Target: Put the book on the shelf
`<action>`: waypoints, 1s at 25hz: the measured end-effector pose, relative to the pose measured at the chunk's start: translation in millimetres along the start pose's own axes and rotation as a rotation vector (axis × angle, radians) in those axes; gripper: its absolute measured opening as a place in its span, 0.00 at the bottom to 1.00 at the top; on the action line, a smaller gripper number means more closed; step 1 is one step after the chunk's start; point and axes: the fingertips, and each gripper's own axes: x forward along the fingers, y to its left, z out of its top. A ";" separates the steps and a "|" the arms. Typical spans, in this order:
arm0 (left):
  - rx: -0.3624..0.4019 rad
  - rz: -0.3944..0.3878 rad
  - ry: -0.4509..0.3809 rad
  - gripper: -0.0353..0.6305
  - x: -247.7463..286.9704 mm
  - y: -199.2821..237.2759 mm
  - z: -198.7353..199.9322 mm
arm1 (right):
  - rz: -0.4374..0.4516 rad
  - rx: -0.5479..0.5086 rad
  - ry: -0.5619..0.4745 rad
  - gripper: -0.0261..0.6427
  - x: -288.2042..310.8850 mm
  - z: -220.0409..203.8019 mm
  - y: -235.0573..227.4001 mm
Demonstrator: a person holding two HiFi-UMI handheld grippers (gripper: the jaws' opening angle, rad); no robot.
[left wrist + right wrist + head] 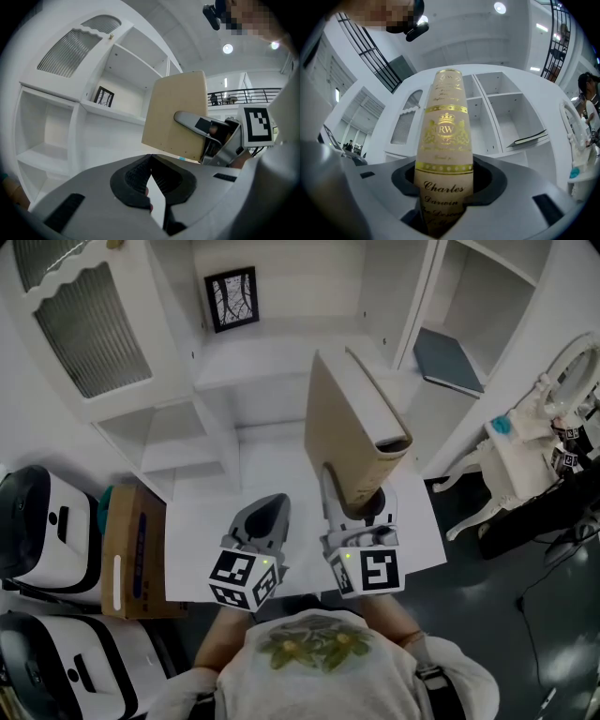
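Observation:
A thick tan book (352,427) with gold print on its spine (445,140) stands upright in my right gripper (356,501), whose jaws are shut on its lower end. The book is held up in front of the white shelf unit (281,367), apart from it. In the left gripper view the book (176,117) hangs to the right with the right gripper (202,129) clamped on it. My left gripper (265,514) is beside it on the left, shut, its tips (151,157) meeting with nothing between them.
A framed picture (232,298) stands in the middle shelf bay. A dark book (448,360) lies flat in the right bay. A cardboard box (131,549) and white devices (37,521) sit at the left. A white chair (534,427) stands at the right.

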 end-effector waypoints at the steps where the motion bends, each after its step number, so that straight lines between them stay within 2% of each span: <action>1: 0.002 0.000 0.000 0.09 2.5 1.5 1.5 | 0.000 0.000 -0.006 0.38 4.0 1.6 -1.3; 25: 0.032 0.024 -0.011 0.09 35.6 15.5 19.9 | 0.036 -0.025 -0.160 0.38 62.0 45.9 -17.8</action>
